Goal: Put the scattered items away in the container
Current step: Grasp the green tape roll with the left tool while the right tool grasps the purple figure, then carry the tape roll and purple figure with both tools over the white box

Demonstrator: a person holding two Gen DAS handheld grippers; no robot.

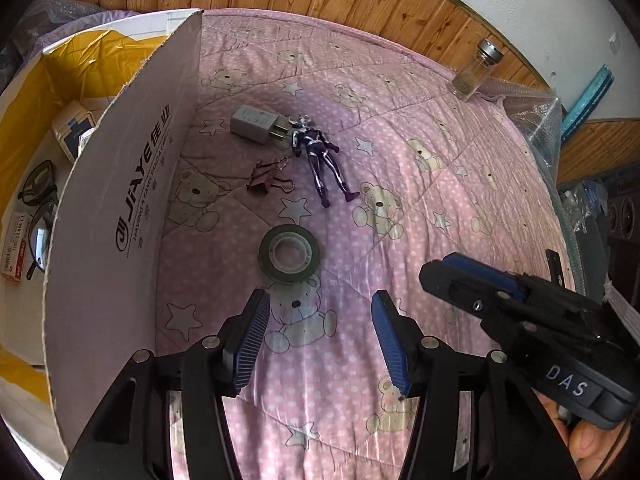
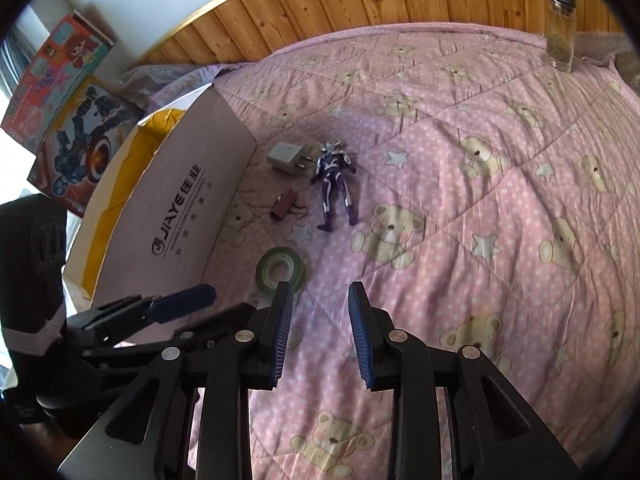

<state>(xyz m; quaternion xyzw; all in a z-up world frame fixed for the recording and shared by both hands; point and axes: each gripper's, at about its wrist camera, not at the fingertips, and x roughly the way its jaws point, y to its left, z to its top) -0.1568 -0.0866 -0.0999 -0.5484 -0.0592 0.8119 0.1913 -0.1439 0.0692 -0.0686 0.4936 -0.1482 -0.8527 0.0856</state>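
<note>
Tape, a dark-green roll (image 1: 289,254) lying flat on the pink bear-print quilt (image 1: 420,208) beside the white cardboard box (image 1: 132,200), sits just ahead of the nearer left gripper (image 1: 320,344), both tools wide open and empty, right gripper (image 2: 320,336) alongside.

1. Left wrist view: looks forward and down along the spread fingers of the left gripper (image 1: 320,340), close above the pink quilt (image 1: 420,208), beside the cardboard box (image 1: 120,208) wall
2. Right wrist view: looks likewise along the right gripper (image 2: 320,336), from further right, seeing the box from outside
3. Shared: tape roll (image 1: 289,254), toy figure (image 1: 320,160), charger (image 1: 256,124), glass jar (image 1: 478,70)
</note>
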